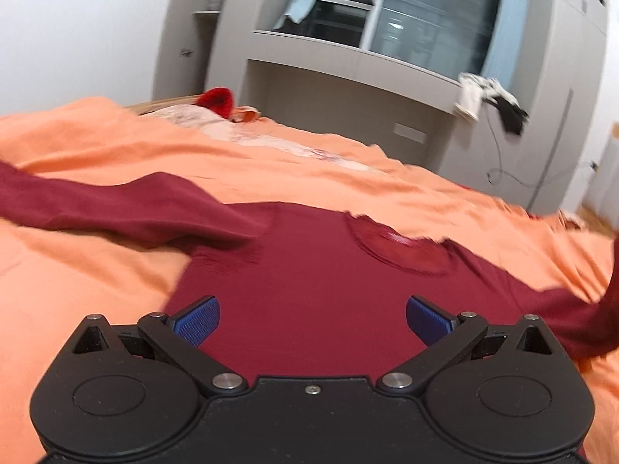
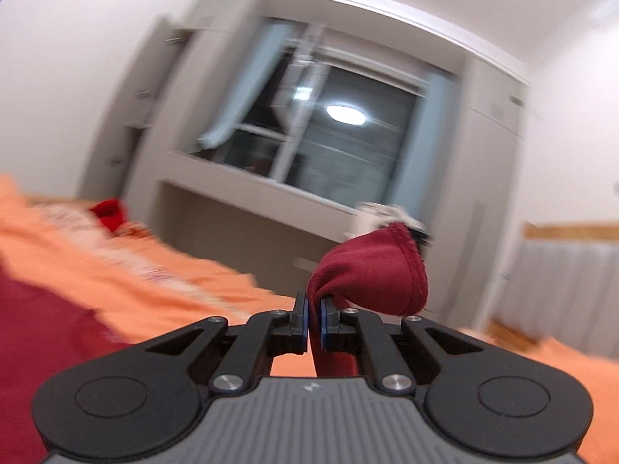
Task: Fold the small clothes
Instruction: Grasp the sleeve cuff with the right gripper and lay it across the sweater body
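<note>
A dark red long-sleeved shirt [image 1: 305, 270] lies spread on an orange bedspread [image 1: 116, 147], neckline away from me. One sleeve [image 1: 116, 205] stretches to the left over the bed. My left gripper [image 1: 312, 319] hovers over the shirt's body, open, nothing between its blue pads. At the right edge the other sleeve [image 1: 607, 309] rises off the bed. My right gripper [image 2: 314, 323] is lifted above the bed and shut on that sleeve's cuff [image 2: 375, 274], which bunches above the fingertips. Part of the shirt [image 2: 38, 328] shows at the lower left of the right wrist view.
A bright red garment [image 1: 216, 98] and a pale patterned cloth [image 1: 216, 123] lie at the bed's far side. White and black clothes [image 1: 491, 98] hang off the window ledge. Grey cupboards line the far wall. A cable [image 1: 499, 162] dangles below the ledge.
</note>
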`<state>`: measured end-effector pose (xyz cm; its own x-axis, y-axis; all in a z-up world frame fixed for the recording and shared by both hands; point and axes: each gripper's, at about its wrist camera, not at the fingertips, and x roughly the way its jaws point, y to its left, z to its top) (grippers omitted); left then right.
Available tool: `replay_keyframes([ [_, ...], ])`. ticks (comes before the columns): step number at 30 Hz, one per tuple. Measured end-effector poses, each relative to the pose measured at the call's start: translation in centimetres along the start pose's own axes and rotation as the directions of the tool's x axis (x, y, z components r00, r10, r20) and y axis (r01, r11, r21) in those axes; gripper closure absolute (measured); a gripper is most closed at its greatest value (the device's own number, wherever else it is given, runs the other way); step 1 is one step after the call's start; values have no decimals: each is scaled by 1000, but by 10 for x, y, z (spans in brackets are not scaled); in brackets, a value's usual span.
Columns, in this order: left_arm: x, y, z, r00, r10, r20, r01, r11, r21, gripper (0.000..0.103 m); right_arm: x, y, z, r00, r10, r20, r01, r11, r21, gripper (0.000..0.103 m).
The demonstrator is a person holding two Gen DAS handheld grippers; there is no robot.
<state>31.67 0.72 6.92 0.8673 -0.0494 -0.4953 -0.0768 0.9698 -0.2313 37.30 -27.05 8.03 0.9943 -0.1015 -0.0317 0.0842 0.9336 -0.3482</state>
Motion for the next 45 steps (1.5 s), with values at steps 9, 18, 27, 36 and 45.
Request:
replay_keyframes([
  [9,-1,35,8,998,56,5,-55,995,-80,1,-3,143,-9,961,251,-114,-273,926,-259,97],
  [18,-1,42,8,997,70,-8,-71,993,-91,1,-17,183,-38,902,361,-238,-427,831,-356,92],
  [27,2,33,4,998,50,-22,-52,997,-65,1,-44,165,-42,833,490,-258,-550,788,-276,36],
  [36,5,38,6,998,50,-34,-53,994,-94,1,-35,162,-29,750,604,-270,-655,736,-173,49],
  [45,8,34,5,999,18,-46,-22,996,-85,1,-81,172,-42,757,599,-263,-652,662,-369,98],
])
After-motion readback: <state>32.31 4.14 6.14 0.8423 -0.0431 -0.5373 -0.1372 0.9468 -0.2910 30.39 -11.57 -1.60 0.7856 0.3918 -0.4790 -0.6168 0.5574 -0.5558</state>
